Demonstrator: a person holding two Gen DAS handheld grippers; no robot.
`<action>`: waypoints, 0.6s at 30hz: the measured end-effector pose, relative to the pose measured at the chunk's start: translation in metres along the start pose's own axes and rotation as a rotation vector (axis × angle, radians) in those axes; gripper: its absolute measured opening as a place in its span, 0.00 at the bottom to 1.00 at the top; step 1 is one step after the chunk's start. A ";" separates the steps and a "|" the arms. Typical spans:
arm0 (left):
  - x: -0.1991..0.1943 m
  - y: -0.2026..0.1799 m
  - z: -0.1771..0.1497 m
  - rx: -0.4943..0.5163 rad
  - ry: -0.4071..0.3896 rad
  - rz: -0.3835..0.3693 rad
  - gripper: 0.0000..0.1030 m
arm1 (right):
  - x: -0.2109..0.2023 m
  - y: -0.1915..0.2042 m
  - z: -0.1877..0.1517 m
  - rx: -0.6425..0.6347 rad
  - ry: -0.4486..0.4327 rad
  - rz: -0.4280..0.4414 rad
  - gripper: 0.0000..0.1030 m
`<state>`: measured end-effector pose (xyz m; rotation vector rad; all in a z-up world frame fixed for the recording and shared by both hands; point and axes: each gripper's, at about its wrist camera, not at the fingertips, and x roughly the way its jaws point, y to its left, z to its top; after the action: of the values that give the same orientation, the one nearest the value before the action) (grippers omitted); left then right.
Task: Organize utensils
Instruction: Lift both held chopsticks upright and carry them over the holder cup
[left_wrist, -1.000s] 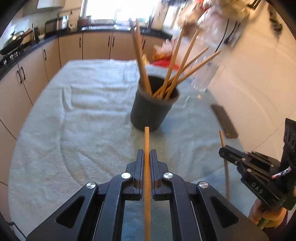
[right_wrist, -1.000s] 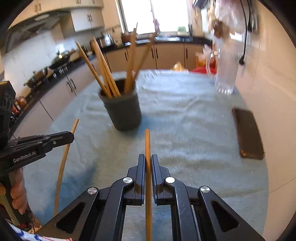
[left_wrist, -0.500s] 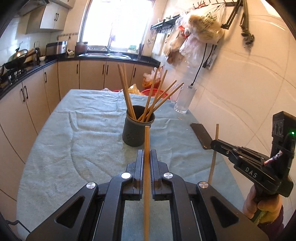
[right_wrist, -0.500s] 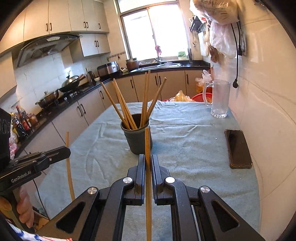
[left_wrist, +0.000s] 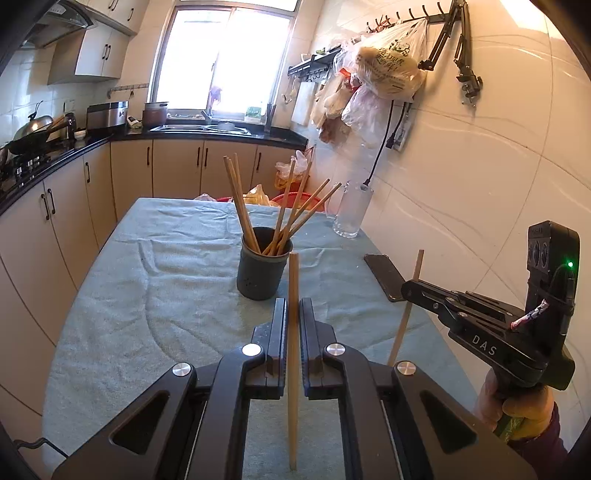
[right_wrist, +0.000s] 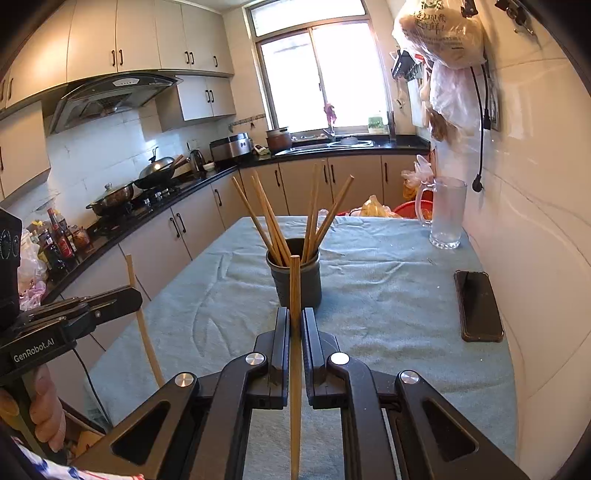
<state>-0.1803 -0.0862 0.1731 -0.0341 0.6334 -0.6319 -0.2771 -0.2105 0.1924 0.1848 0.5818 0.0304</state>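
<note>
Two-handed carry of chopsticks, well short of the drop-off. Left black two-finger gripper (left_wrist: 292, 314) clamped on a pale wooden chopstick (left_wrist: 293, 332) running lengthwise between the jaws, tip poking forward past the fingertips. Right black two-finger gripper (right_wrist: 293, 325) likewise closed on a second wooden chopstick (right_wrist: 294, 314), also standing up through the jaws. Both held above the near end of a table under a rumpled grey-green towel cloth (left_wrist: 155, 302). Ahead, near the table's middle, a dark grey round utensil cup (left_wrist: 262, 271) already bristling with several wooden chopsticks fanned outward. Off to the right by the tiled wall, a flat black phone (right_wrist: 478, 306) and a clear glass mug (right_wrist: 445, 216), both well apart from the cup. Step in hand, judging by the poses: transport toward the cup, insertion not yet begun. Next move likely: forward over the rim, one stick at a time, tip lowered into a gap between the fanned sticks, then jaws released. Main risk: knocking the leaning sticks or tipping the cup.
</note>
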 end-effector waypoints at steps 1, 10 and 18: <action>0.000 0.000 0.000 -0.003 0.000 -0.001 0.05 | 0.002 -0.001 0.001 0.003 0.000 0.002 0.07; -0.008 0.011 0.015 -0.048 -0.036 -0.015 0.05 | 0.006 -0.002 0.005 0.012 -0.009 0.004 0.07; -0.010 0.018 0.037 -0.047 -0.079 -0.013 0.05 | 0.012 -0.002 0.016 0.013 -0.018 0.010 0.07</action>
<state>-0.1562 -0.0720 0.2045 -0.1071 0.5723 -0.6255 -0.2580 -0.2145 0.1985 0.2004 0.5630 0.0343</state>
